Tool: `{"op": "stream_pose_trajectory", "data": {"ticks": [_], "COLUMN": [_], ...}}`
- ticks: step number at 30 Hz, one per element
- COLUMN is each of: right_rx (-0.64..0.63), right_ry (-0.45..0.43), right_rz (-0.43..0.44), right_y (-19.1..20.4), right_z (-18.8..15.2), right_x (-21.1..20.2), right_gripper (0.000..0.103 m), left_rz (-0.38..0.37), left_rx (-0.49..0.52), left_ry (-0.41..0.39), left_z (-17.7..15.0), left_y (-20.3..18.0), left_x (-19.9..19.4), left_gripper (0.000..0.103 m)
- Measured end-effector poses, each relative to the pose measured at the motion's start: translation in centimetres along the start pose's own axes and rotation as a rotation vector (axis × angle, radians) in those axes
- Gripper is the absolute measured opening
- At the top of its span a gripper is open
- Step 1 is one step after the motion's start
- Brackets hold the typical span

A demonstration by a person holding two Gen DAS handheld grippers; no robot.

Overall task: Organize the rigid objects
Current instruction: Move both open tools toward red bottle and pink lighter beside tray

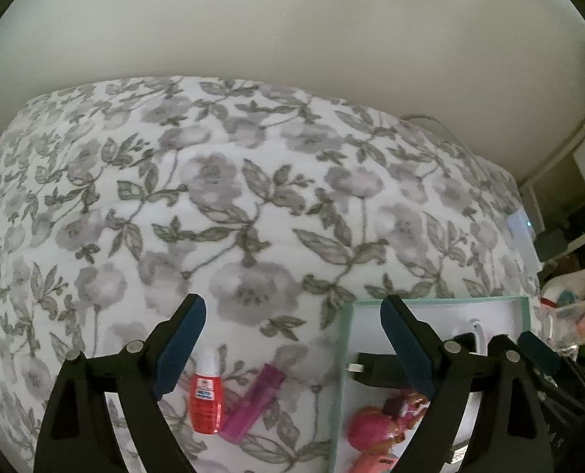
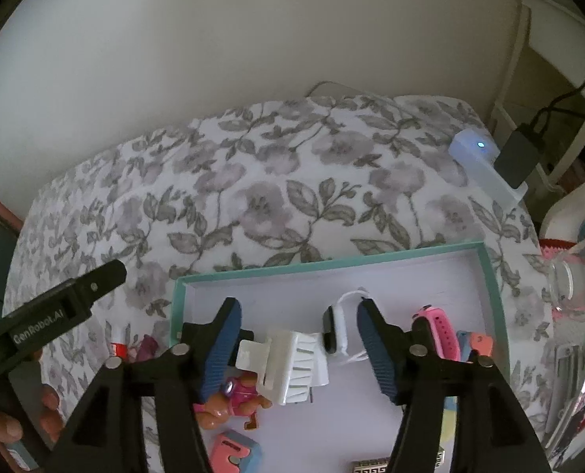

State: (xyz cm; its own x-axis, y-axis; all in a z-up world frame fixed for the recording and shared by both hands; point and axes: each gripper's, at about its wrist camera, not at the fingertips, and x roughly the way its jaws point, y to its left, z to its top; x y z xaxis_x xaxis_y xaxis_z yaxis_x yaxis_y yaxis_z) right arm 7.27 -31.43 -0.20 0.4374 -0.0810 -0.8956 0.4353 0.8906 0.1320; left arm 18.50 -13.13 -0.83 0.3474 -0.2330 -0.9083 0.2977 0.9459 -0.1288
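The right gripper [image 2: 296,339] hangs wide open and empty over the white clip [image 2: 288,366] in the tray [image 2: 332,262]. The left gripper [image 1: 292,339], also spread empty, hovers above the lighter [image 1: 253,404] and red bottle [image 1: 205,398] on the bedspread [image 1: 213,197].

A shallow box lid [image 2: 489,276] with a teal rim and white floor is set flat on floral bedding. Inside it, a white hair claw clip [image 2: 292,362] lies on its side near the middle, with a black-and-white smart band [image 2: 334,329] just behind it and a pink watch [image 2: 442,335] to the right. A pink-and-tan toy puppy [image 2: 233,402] lies toppled at the lid's left side, near a coral-and-blue block [image 2: 233,453]. Outside the lid, to its left, a red bottle [image 1: 205,402] with a white cap and a magenta lighter [image 1: 253,402] are laid touching on the bedding.
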Motion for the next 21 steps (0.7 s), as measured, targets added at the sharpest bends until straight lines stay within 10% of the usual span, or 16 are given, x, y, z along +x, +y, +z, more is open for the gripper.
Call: {"op": "stream_pose_trajectory", "data": {"ticks": [21], "right_rx": [-0.065], "right_ry": [0.024], "right_rz": [0.014], "right_y": [3.9], "right_z": [-1.0], "right_x": [0.5], "right_gripper": [0.096], "left_rz": [0.065], "left_rx": [-0.062], "left_ry": [-0.044], "left_z": [-0.1], "left_y": [4.6], "left_x": [-1.0], "left_gripper": [0.100]}}
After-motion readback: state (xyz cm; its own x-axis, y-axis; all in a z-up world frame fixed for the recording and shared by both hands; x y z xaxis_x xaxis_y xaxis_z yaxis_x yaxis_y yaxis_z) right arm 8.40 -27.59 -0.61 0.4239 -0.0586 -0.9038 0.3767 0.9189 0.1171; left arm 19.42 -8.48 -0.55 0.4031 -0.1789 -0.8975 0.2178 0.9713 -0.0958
